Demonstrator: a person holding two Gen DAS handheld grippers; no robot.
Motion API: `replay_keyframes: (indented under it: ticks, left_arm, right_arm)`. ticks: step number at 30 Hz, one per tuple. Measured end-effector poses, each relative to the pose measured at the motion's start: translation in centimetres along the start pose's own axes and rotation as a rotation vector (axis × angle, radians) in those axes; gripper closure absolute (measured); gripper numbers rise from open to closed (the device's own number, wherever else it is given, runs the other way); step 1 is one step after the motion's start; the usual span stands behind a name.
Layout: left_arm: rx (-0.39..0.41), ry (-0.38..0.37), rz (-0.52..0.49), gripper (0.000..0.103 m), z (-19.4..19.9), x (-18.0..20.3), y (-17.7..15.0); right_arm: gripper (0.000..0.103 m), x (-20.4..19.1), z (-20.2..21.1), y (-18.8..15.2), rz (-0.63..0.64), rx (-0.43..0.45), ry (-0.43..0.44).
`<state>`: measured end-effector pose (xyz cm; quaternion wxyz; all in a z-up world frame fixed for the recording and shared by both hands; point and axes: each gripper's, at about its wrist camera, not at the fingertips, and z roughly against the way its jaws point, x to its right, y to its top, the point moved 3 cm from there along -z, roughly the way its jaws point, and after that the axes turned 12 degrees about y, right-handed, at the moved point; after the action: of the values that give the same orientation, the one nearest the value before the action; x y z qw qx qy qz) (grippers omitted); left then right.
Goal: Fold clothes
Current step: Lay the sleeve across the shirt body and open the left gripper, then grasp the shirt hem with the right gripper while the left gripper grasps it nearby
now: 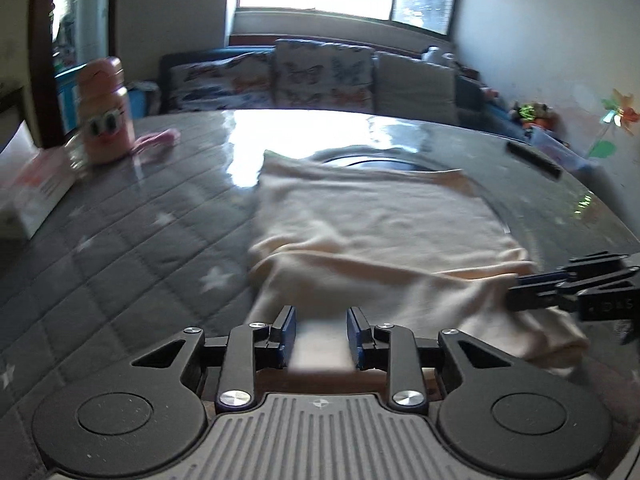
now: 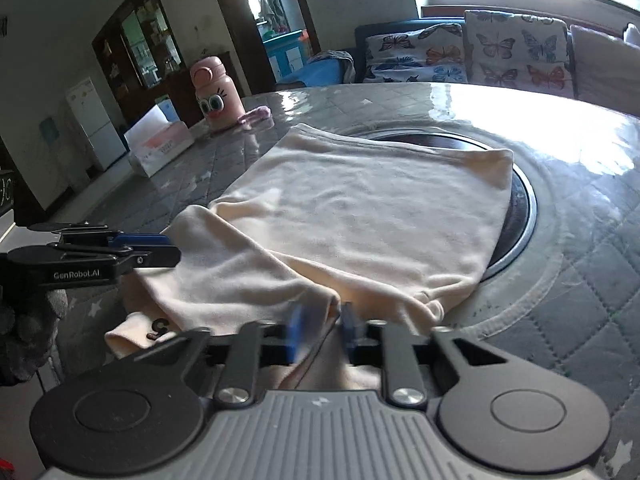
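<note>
Cream garment (image 2: 352,208) lies spread on quilted grey tabletop (image 2: 580,320), near edge doubled over. Soft, light, limp cloth; best pinched at hem corners. Left gripper (image 1: 321,334) parted, fabric between fingers, grip uncertain. Right gripper (image 2: 322,332) narrow, blurred, appears pinching hem. Pink bottle (image 2: 216,94), butterfly-cushioned sofa (image 2: 472,56), bright window behind.

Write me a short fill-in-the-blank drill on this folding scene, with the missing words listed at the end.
1. The cream garment lies on a round ____ covered in grey quilted cloth with white stars.
2. The bottle standing at the far left of the table is ____ in colour.
3. The cushions on the sofa behind the table are printed with ____.
4. The pads on the left tongs are ____ in colour.

Missing words: table; pink; butterflies; blue
</note>
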<state>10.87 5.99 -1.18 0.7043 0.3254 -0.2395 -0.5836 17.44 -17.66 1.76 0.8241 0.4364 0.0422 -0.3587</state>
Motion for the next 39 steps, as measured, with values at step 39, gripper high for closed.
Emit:
replay_keyframes:
  ticks: [39]
  left_arm:
    - [0.139, -0.048, -0.532, 0.05, 6.5, 1.6, -5.1]
  right_arm:
    - [0.074, -3.7, 2.0, -1.6, 0.271, -0.105, 0.0]
